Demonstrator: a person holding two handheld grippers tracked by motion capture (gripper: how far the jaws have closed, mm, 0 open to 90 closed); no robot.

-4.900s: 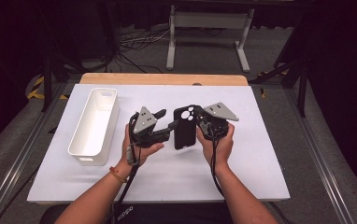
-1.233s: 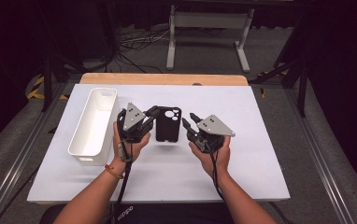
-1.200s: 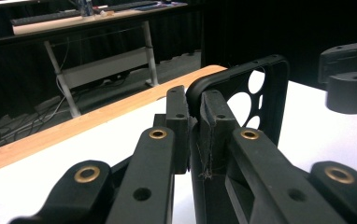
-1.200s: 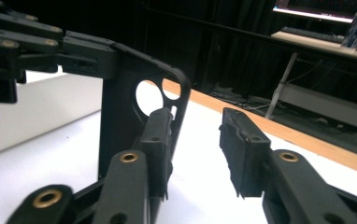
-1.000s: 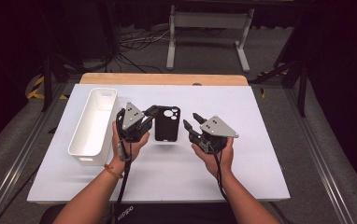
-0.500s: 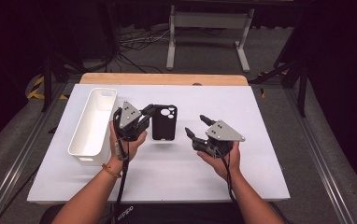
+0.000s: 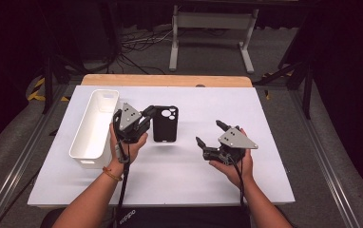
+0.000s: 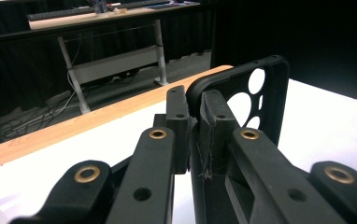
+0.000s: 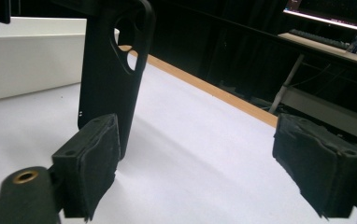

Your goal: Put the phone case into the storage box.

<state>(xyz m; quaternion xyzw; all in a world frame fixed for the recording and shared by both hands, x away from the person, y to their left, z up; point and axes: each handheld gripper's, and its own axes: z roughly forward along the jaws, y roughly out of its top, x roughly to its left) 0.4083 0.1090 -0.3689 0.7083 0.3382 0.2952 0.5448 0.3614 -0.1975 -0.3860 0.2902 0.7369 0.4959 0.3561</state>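
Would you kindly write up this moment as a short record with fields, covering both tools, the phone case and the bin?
left tool: shut on the edge of the phone case
phone case: black, held up off the white table, camera cut-outs at the far end
right tool: jaws have just been opening, wide apart, nothing between them, off to the right of the case
bin: white, oblong, left of the left hand
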